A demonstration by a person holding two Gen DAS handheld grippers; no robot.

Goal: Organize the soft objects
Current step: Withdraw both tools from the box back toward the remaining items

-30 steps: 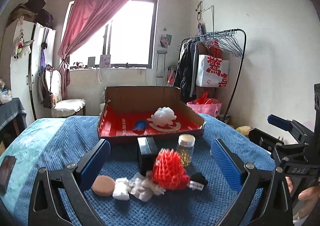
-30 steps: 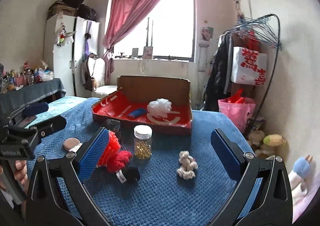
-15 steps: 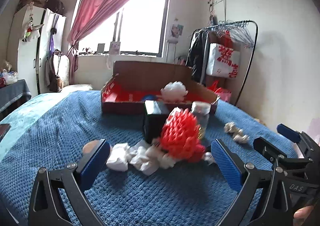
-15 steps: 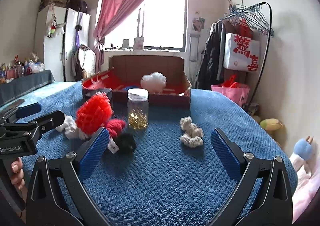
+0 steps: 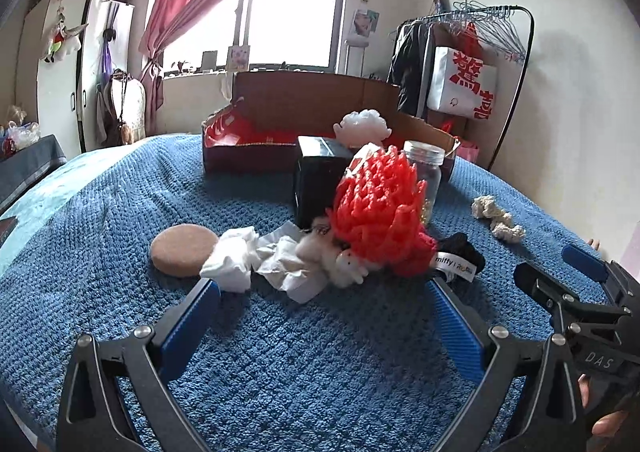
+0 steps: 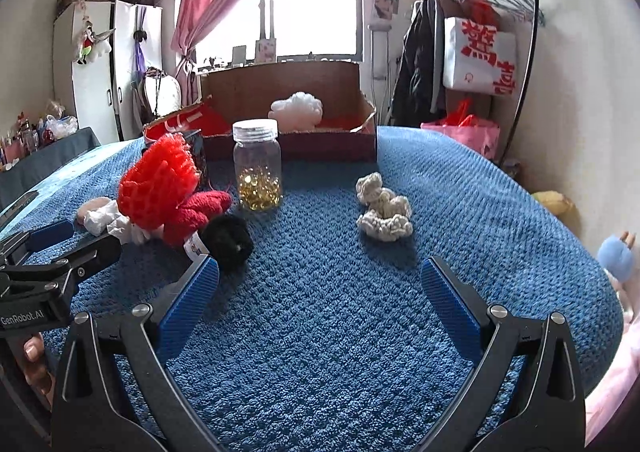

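1. Blue blanket (image 6: 320, 332): spread beneath all the items.
2. Cardboard box (image 6: 328, 140): set at the far end, a white puff (image 6: 297, 108) inside.
3. Left gripper (image 5: 320, 316) and right gripper (image 6: 320, 292): both held wide apart and empty.
4. Red mesh toy (image 5: 380, 212): placed beside crumpled tissue (image 5: 256, 256).
5. Cream scrunchie (image 6: 384, 214): laid ahead of the right gripper.

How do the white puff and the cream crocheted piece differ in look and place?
The white puff is a rounded ball sitting inside the cardboard box; the cream crocheted piece is a lumpy, elongated cluster lying out on the blue blanket. The puff is brighter white, the crochet duller. Neither is in a gripper.
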